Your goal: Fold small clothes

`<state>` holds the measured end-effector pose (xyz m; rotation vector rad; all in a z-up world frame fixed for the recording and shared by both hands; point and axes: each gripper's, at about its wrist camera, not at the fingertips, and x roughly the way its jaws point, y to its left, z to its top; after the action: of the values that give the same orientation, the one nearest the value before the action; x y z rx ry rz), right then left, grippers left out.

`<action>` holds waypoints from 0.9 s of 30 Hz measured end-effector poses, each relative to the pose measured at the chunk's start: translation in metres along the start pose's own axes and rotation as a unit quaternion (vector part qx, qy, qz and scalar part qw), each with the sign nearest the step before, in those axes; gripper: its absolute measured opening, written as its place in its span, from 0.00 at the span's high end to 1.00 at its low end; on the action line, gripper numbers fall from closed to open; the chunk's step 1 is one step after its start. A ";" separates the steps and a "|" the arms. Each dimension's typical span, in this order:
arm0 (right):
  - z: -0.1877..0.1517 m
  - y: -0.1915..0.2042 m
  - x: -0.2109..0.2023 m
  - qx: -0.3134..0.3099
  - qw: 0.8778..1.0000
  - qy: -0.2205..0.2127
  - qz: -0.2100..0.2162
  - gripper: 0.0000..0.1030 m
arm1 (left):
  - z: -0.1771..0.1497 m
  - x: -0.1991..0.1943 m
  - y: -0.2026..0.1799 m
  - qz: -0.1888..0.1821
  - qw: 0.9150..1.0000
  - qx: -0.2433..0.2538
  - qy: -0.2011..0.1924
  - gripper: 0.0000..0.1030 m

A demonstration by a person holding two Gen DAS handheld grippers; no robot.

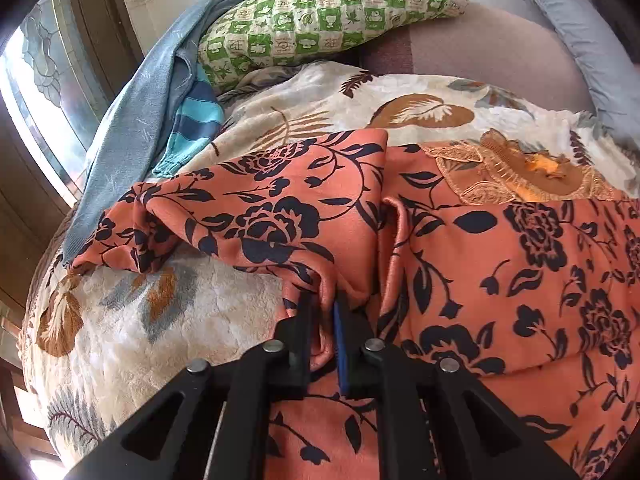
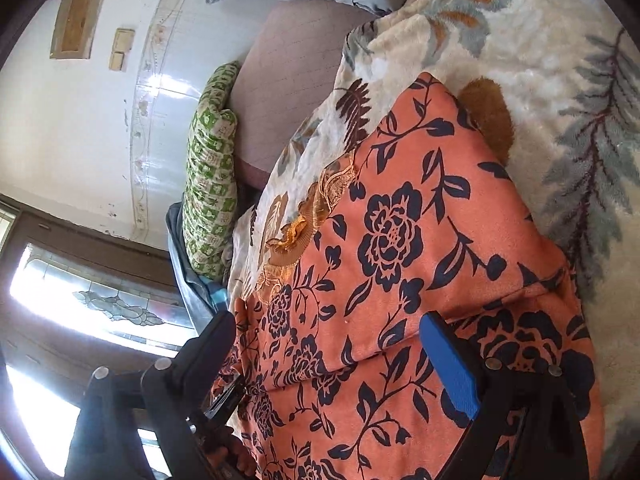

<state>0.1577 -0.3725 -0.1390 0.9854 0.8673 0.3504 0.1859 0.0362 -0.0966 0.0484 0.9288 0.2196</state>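
An orange garment with a dark navy flower print (image 1: 500,264) lies spread on a cream leaf-patterned blanket (image 1: 168,320). It has an embroidered neckline (image 1: 516,176). My left gripper (image 1: 325,304) is shut on a pinched fold of the garment's edge, with one sleeve (image 1: 248,208) lying folded across to the left. In the right wrist view the same garment (image 2: 400,248) fills the middle. My right gripper (image 2: 328,324) is open wide just above the cloth, with its blue pad (image 2: 452,364) on the right and nothing between the fingers.
A green-and-white checked pillow (image 1: 328,12) lies at the head of the bed, with a blue-grey garment and a striped blue one (image 1: 160,112) beside it. A pinkish mattress sheet (image 1: 500,52) and a grey pillow (image 1: 580,28) lie behind. A window (image 2: 100,300) is at the left.
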 end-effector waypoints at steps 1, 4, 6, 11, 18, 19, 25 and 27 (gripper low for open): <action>0.000 0.001 0.001 -0.003 1.000 0.001 0.000 0.08 | 0.002 -0.006 0.006 -0.006 1.000 -0.010 -0.005 0.75; -0.001 0.003 0.001 -0.008 1.000 0.002 0.001 0.08 | 0.005 -0.022 0.036 -0.014 0.997 -0.067 -0.020 0.42; -0.002 0.003 0.001 -0.007 1.000 0.000 0.000 0.08 | 0.003 -0.031 0.063 -0.022 0.994 -0.102 -0.027 0.31; -0.002 0.004 0.000 -0.006 1.000 -0.001 0.005 0.08 | 0.003 -0.023 0.143 -0.018 0.980 -0.199 -0.004 0.30; -0.003 0.007 0.005 -0.009 1.000 0.003 0.002 0.08 | -0.019 0.014 0.247 -0.115 0.902 -0.412 0.055 0.30; -0.003 0.007 0.005 -0.010 1.000 0.003 0.001 0.08 | -0.022 0.020 0.255 -0.145 0.884 -0.440 0.063 0.30; -0.004 0.008 0.009 -0.014 1.000 0.006 -0.002 0.08 | -0.031 0.048 0.281 -0.184 0.814 -0.544 0.088 0.30; -0.004 0.008 0.009 -0.017 1.000 0.006 -0.002 0.08 | -0.028 0.053 0.288 -0.187 0.801 -0.562 0.083 0.30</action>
<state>0.1615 -0.3600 -0.1373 0.9516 0.8722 0.3673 0.1461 0.3272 -0.1165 -1.2721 0.8374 0.3823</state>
